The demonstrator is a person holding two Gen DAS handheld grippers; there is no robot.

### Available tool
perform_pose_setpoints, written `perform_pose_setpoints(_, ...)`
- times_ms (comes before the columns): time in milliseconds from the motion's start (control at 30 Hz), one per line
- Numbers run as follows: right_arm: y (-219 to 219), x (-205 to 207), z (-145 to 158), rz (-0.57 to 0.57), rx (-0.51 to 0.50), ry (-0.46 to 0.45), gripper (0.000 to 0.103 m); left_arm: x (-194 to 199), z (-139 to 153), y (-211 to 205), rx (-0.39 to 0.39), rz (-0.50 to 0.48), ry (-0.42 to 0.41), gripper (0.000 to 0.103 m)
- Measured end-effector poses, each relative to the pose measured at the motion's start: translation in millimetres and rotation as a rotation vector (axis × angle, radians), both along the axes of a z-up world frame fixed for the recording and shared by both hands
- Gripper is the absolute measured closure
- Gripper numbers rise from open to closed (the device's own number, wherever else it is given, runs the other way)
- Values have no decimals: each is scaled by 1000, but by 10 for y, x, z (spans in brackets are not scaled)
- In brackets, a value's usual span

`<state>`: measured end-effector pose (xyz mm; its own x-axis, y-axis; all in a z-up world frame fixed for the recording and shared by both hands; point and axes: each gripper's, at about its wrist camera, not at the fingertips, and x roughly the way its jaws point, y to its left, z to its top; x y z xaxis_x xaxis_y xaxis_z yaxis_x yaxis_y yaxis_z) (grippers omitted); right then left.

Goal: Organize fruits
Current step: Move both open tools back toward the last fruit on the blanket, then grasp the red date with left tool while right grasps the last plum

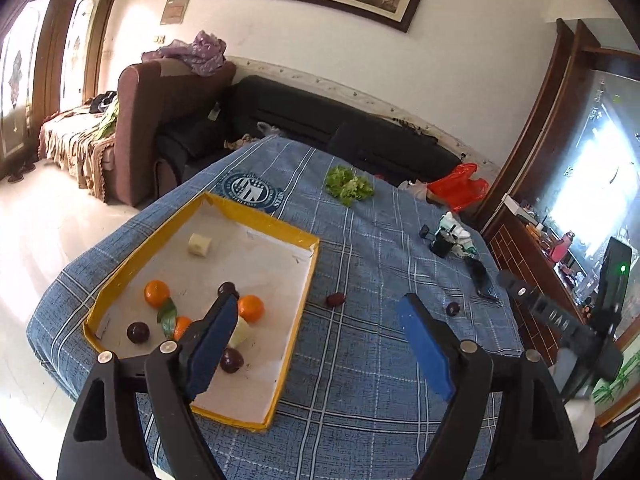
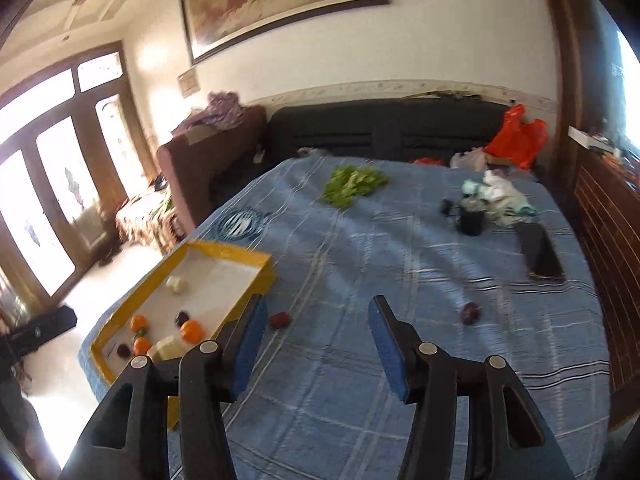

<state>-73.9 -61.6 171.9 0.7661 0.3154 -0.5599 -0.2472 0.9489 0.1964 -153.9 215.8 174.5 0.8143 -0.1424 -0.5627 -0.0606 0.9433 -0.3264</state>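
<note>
**Both hand-held grippers released above the counter, two fruits outside the tray**

Left wrist view: the left hand-held gripper [image 1: 320,340] fills the bottom of the frame, its blue pads spread wide with nothing between them. Under its left finger sits the yellow-rimmed tray [image 1: 280,236], left of centre on the blue plaid cloth [image 1: 360,380] that covers the counter. Inside the tray lie three oranges [image 1: 157,293], one with a green leaf [image 1: 167,314], three dark plums [image 1: 138,332] and two pale cut chunks [image 1: 199,245]. Outside it, right of the tray's edge, a red jujube [image 1: 335,300] rests on the cloth, and a further dark plum [image 1: 452,309] lies farther right. A bunch of lettuce [image 1: 349,185] sits in the upper middle. A round blue-and-white emblem [image 1: 250,192] is printed on the cloth behind the tray; its ring of lettering is too small to read. The right hand-held gripper [image 1: 560,320] shows as a black shape at the right edge; its state cannot be told from here.

Right wrist view: the picture is blurred. The right hand-held gripper [image 2: 316,328] is released, pads apart and empty. The tray [image 2: 240,260] is at lower left, the jujube [image 2: 279,320] just beside the left finger, the loose plum [image 2: 470,313] to the right and the lettuce [image 2: 352,184] at upper centre. No other writing is legible.
</note>
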Motion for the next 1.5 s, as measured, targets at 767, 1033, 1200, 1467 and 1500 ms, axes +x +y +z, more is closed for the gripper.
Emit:
perform_pose_setpoints(767, -1298, 796, -207, -219, 53, 33, 36, 1074, -226, -500, 88, -51, 93, 21)
perform_pose_setpoints(1033, -1544, 1046, -822, -243, 194, 138, 36, 1372, -650, -355, 34, -21, 191, 21)
perform_pose_setpoints(1200, -1587, 1217, -1220, -239, 248, 237, 36, 1535, -878, -471, 25, -68, 233, 21)
perform_pose_setpoints(1467, -1253, 1461, -1577, -171, 180, 328, 39, 1850, -1255, -795, 104, -168, 298, 52)
perform_pose_setpoints(1500, -1226, 1477, -1598, -165, 174, 331, 39, 1893, -1310, -825, 119, -172, 305, 52)
